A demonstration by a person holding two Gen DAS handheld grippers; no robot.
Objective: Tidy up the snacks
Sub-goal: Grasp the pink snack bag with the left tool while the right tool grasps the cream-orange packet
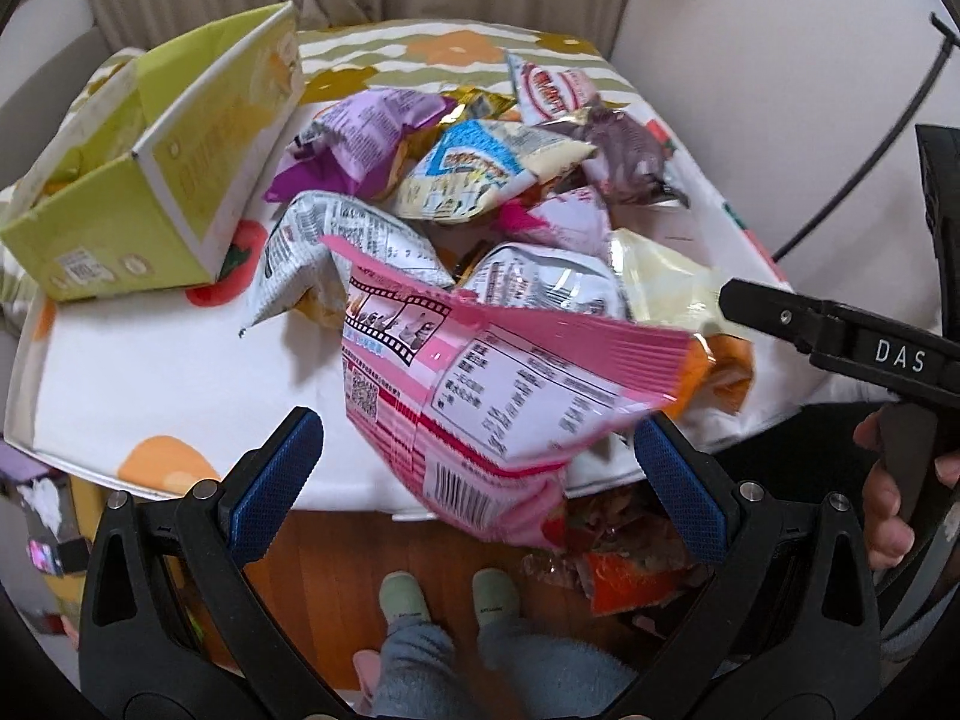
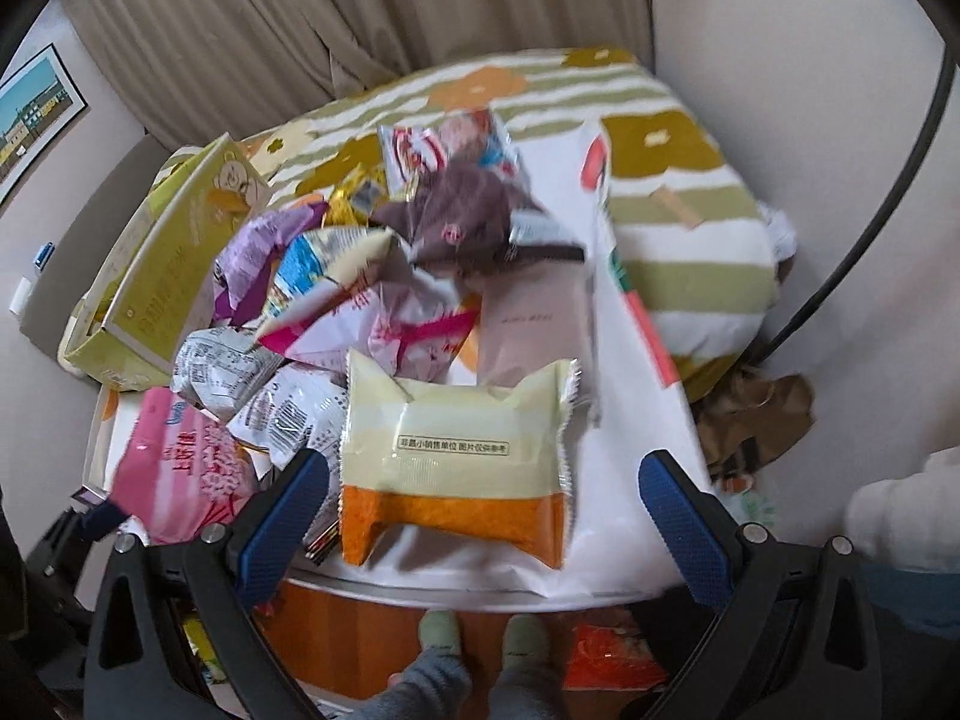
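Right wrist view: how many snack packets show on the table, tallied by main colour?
pink bag: 1
silver-white bags: 2
cream-and-orange packet: 1
purple bag: 1
blue-and-cream bag: 1
white-and-magenta bag: 1
brown bag: 1
red-and-white bag: 1
gold wrapper: 1
beige flat packet: 1
Total visible: 11

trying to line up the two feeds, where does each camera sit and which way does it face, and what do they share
Left wrist: on the left gripper, open, looking forward and down over the near table edge at the pink snack bag, the snack pile and the green box; the right gripper's finger, a hand and slippered feet show.
Right wrist: on the right gripper, open, looking down at the cream-and-orange packet; slippered feet show.
Shared: pink snack bag, green box, floral cloth, curtain.
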